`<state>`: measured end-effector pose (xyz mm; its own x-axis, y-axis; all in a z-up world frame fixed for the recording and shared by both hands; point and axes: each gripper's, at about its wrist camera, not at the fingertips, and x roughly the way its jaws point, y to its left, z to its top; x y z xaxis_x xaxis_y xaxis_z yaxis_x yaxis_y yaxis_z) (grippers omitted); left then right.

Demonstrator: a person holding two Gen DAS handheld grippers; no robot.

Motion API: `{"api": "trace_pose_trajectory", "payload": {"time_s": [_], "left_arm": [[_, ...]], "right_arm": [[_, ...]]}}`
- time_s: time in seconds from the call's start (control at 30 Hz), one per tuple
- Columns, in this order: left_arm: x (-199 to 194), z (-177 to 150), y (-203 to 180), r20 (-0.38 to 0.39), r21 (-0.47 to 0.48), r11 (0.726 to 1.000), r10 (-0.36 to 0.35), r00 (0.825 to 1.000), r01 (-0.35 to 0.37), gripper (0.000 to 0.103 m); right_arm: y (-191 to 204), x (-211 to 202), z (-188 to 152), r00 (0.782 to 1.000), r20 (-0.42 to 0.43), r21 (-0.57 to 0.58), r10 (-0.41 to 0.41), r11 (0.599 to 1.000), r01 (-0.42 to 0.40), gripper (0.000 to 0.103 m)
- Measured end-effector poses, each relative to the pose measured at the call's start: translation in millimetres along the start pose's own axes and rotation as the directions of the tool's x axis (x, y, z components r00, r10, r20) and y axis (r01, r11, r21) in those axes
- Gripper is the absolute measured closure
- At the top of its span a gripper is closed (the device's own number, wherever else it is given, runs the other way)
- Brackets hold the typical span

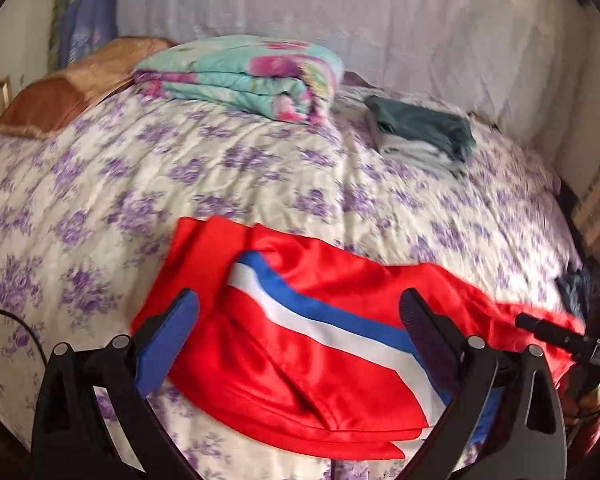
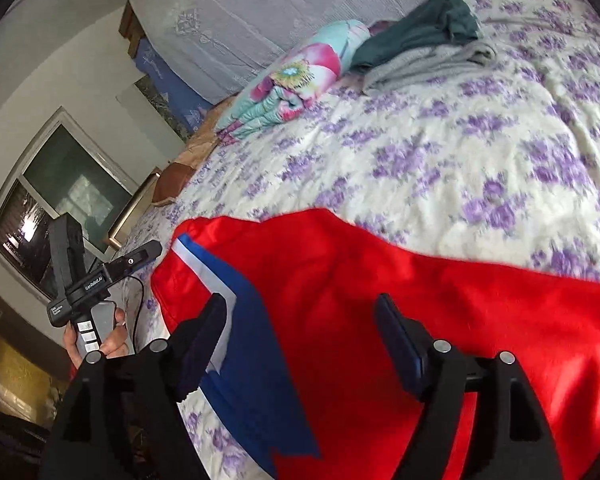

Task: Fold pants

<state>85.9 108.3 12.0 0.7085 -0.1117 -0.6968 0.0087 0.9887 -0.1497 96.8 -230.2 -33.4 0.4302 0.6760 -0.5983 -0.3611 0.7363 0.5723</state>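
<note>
Hovering over red pants on the bed, both grippers wide open

Looking down the left gripper (image 1: pixel 299 308), its two fingers are spread far apart and nothing is between them, just the red pants (image 1: pixel 300 360) lying underneath. Same deal with the right gripper (image 2: pixel 300 312): fingers wide, holding nothing, hanging over the same pants (image 2: pixel 440 300).

The pants are shiny red with a blue and white side stripe (image 1: pixel 324 320), and they sit rumpled near the front edge of the bed (image 1: pixel 180 160), partly doubled over on themselves. Can't tell if either gripper actually touches the fabric, things are a bit blurry.

From the right wrist view you can see the left hand (image 2: pixel 108 336) gripping its black handle off to the side of the bed.

Further back on the purple-flowered bedspread there's a folded floral quilt (image 1: pixel 244 76), and well apart from it a small pile of dark teal and grey clothes (image 1: pixel 424 132). A brown pillow (image 1: pixel 60 96) sits by the far left corner.
</note>
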Motion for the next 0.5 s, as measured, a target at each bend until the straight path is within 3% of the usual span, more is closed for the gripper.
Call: {"api": "trace_pose_trajectory", "payload": {"time_s": [0.03, 0.07, 0.1, 0.13, 0.17, 0.23, 0.3, 0.37, 0.5], "left_arm": [[15, -6, -16, -0.029, 0.078, 0.996, 0.041, 0.999, -0.039, 0.005], [41, -13, -30, -0.067, 0.146, 0.985, 0.108, 0.992, -0.097, 0.005], [63, -21, -37, -0.097, 0.206, 0.963, 0.199, 0.975, -0.176, 0.005], [76, -27, -43, -0.104, 0.253, 0.938, 0.272, 0.957, -0.239, 0.004], [72, -25, -50, -0.075, 0.275, 0.924, 0.296, 0.952, -0.265, 0.004], [58, -18, -54, -0.046, 0.262, 0.939, 0.243, 0.969, -0.224, 0.004], [42, -14, -56, -0.030, 0.207, 0.963, 0.181, 0.983, -0.171, 0.005], [24, -13, -71, 0.002, 0.202, 0.977, 0.075, 0.997, -0.073, 0.005], [10, -21, -133, 0.017, 0.309, 0.949, -0.068, 0.998, 0.059, 0.005]], "right_arm": [[-13, 4, -6, 1.000, -0.022, 0.046, -0.017, 0.999, 0.018, 0.025], [-24, 2, -10, 1.000, -0.008, 0.081, -0.001, 0.997, 0.002, 0.036], [-31, -6, -12, 1.000, 0.017, 0.107, 0.004, 0.994, -0.006, 0.038], [-33, -20, -15, 0.999, 0.032, 0.130, -0.008, 0.991, 0.004, 0.038], [-35, -36, -18, 0.998, 0.064, 0.144, -0.017, 0.990, 0.008, 0.037], [-40, -77, -26, 0.988, 0.149, 0.154, -0.039, 0.988, 0.016, 0.037], [-54, -121, -40, 0.967, 0.218, 0.208, -0.132, 0.974, 0.086, 0.037], [-75, -163, -63, 0.942, 0.254, 0.303, -0.220, 0.943, 0.139, 0.037], [-109, -206, -104, 0.923, 0.242, 0.475, -0.300, 0.866, 0.157, 0.034]]}}
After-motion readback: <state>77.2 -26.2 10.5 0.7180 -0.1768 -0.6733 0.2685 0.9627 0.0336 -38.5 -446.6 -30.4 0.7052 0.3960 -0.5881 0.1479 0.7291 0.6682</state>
